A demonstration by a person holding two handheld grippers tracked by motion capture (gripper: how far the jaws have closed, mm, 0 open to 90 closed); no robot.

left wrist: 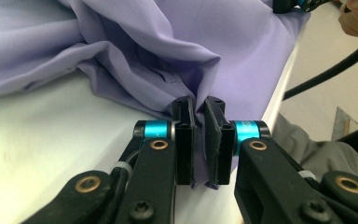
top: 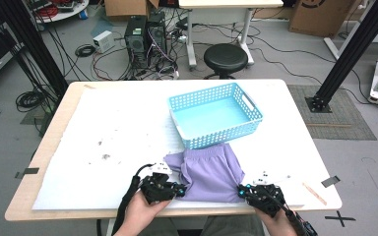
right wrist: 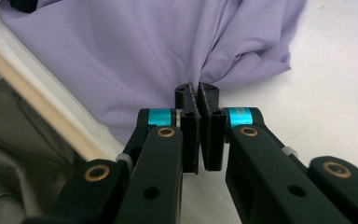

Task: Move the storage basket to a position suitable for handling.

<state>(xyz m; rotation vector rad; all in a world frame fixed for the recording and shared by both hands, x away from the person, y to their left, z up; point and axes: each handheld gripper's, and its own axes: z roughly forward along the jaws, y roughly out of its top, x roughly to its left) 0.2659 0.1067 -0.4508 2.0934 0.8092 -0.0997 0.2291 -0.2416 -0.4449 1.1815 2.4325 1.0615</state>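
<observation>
Both claws, left claw and right claw, clench the purple garment at bottom centre; uneven lifting could drag it against the blue basket.

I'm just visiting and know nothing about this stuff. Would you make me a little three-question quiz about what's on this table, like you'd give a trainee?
1. True or false: the blue basket has the purple cloth inside it.
2. Multiple choice: what is the left tool doing? A) hanging open above the table B) pinching a fold of the cloth C) holding the basket's rim
3. Fill in: the right tool is shut on the ____.

Key
1. False: the basket is empty, and the cloth lies on the table just in front of it.
2. B
3. cloth
</observation>
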